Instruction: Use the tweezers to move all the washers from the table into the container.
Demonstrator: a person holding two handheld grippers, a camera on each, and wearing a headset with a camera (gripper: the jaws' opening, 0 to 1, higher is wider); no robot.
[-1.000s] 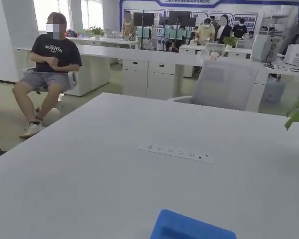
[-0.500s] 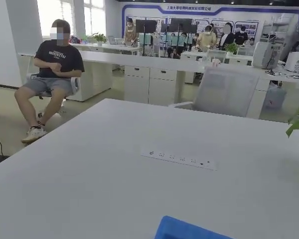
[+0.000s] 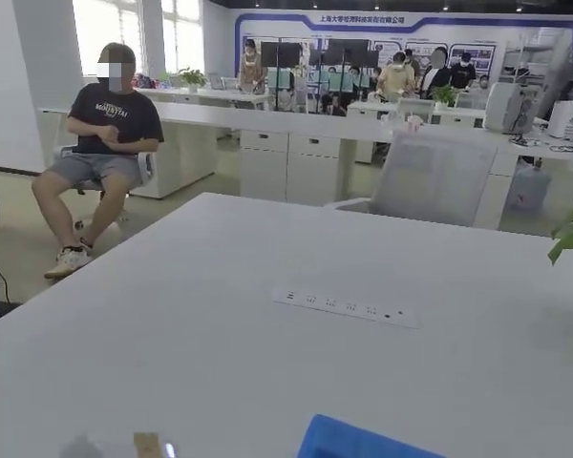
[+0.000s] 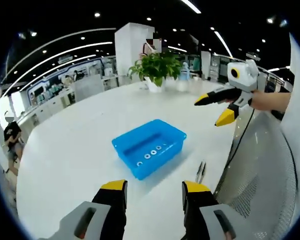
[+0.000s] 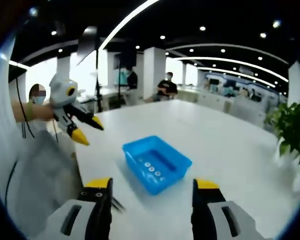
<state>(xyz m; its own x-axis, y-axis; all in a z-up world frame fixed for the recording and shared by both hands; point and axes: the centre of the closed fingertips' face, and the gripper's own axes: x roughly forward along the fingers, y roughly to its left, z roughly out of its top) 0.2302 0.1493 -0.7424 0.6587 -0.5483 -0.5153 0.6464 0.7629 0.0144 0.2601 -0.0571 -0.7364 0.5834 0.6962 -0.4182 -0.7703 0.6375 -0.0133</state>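
Note:
A blue container [image 4: 149, 148] sits on the white table [image 4: 80, 150] with several washers [image 4: 152, 152] lying inside it. The tweezers [image 4: 200, 172] lie on the table beside the container, near the table's edge. My left gripper [image 4: 154, 192] is open and empty, held back from the container. The right gripper [image 4: 222, 102] hovers open in the air to the right, in a hand. In the right gripper view the container [image 5: 156, 163] and its washers [image 5: 152, 169] lie ahead of my open right gripper [image 5: 152, 187], and the left gripper [image 5: 82, 127] hangs open at the left. A corner of the container [image 3: 363, 441] shows in the head view.
A white power strip [image 3: 346, 308] is set into the table's middle. A potted plant [image 4: 157, 67] stands at the table's far end. A grey office chair [image 3: 430, 176] stands behind the table, and a person [image 3: 100, 143] sits on a chair to the left.
The head camera has tilted up a little, so the table and container sit lower in the picture. A blurred pale shape has come in at the bottom-left edge.

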